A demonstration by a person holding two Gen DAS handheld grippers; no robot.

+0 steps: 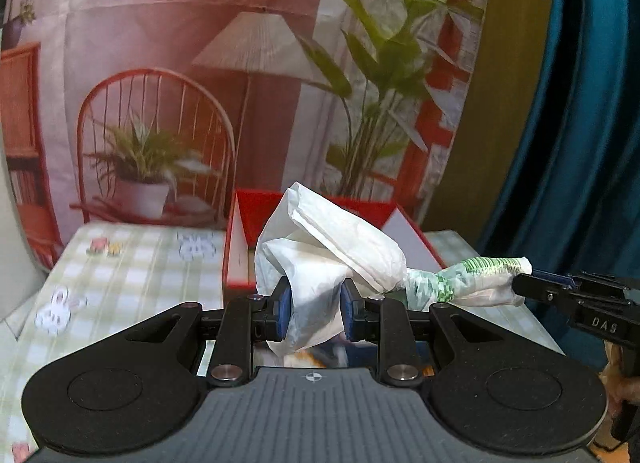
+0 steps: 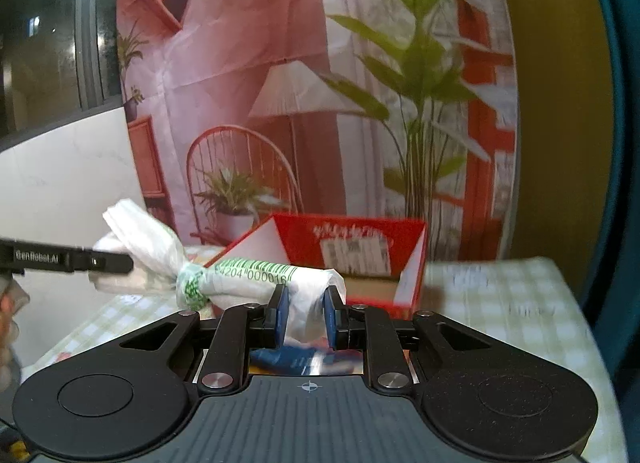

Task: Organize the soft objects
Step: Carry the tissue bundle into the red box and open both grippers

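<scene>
A person is holding a white plastic bag [image 1: 332, 263] stretched between two handheld grippers above a table covered in a pale green checked cloth [image 1: 132, 263]. The left gripper [image 1: 314, 313] is clamping its blue pads [image 1: 285, 311] on the bag's crumpled white end, the plastic bunching up and spilling over the jaws. The right gripper [image 2: 305, 313] is pinching the bag's other end, which is twisted into a tight roll printed with a green barcode and digits [image 2: 256, 273]; its pads are pressing the thin plastic from both sides. In the left wrist view the right gripper [image 1: 524, 287] is reaching in from the right edge, gripping the printed tail just in front of the open red box [image 1: 240, 239]. In the right wrist view the left gripper [image 2: 120, 261] is entering from the left edge, its black finger lying against the white bundle to the left of the red box [image 2: 348, 243]. The bag is hanging clear of the cloth, directly in front of the red box, which is standing open near the table's far edge with its white-lined flaps raised. Behind the box a printed backdrop [image 1: 248, 63] of a lamp, a red chair and potted plants is hanging, with a teal curtain [image 1: 580, 143] to its right. Fingers of a hand [image 2: 8, 319] are showing at the left edge of the right wrist view, well left of the box.
</scene>
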